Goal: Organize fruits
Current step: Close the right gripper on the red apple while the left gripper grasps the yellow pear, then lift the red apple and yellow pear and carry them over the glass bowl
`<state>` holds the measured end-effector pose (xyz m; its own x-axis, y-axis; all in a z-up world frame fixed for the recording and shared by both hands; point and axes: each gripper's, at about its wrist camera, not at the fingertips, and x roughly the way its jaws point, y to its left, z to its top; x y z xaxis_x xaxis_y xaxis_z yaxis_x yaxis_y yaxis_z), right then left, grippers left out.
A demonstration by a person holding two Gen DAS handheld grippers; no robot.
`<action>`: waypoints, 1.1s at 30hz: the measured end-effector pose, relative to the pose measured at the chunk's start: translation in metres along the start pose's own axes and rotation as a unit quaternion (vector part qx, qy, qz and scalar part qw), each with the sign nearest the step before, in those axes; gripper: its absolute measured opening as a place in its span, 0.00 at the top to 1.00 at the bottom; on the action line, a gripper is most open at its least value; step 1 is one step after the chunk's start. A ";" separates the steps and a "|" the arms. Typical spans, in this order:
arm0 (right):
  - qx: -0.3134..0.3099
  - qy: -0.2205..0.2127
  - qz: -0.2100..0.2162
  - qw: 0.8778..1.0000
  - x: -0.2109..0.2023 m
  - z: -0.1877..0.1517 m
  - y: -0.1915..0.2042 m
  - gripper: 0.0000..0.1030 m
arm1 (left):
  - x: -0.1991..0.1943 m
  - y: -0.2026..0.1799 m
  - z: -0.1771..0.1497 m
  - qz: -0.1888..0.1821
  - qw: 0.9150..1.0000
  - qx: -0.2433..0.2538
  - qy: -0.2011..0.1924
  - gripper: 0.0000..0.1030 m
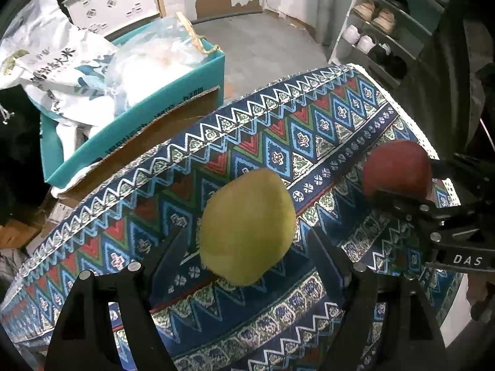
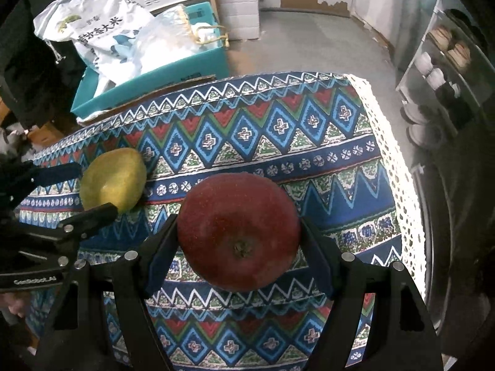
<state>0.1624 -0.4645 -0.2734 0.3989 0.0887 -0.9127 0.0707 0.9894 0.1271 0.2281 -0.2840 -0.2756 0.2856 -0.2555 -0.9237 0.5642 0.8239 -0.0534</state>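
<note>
A red apple sits between the two fingers of the right gripper. The fingers press on both sides of it, so this gripper is holding the apple tight. The apple's stem end faces the camera. It hangs just over the counter, which has a blue, red and green patterned cloth on it.

The left gripper has a yellow-green pear between its fingers. The finger on the right seems to touch the pear. On the other side I cannot tell if there is a small gap. So I cannot tell if this gripper is really squeezing the pear or just sitting around it. I also cannot tell if the pear rests on the cloth or is lifted a bit.

The pear and the apple are near each other, pear on the left and apple on the right.

Behind the counter is a teal box with a white bag in it. A shoe rack stands by the wall on the right.
</note>
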 end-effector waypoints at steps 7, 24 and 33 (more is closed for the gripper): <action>0.003 0.005 0.002 1.000 0.006 0.001 -0.002 0.26 | 0.020 0.005 0.001 -0.011 1.000 -0.012 0.014 0.22; -0.005 0.005 0.005 1.000 0.006 0.003 0.008 0.26 | 0.022 0.000 -0.007 -0.014 1.000 -0.017 -0.002 0.33; -0.012 -0.012 0.005 1.000 -0.011 0.004 0.017 0.26 | 0.000 0.015 -0.026 -0.009 0.999 -0.035 -0.005 0.33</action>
<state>0.1628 -0.4495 -0.2596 0.4217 0.0970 -0.9015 0.0437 0.9909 0.1271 0.2161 -0.2586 -0.2860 0.2852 -0.2750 -0.9182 0.5141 0.8524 -0.0956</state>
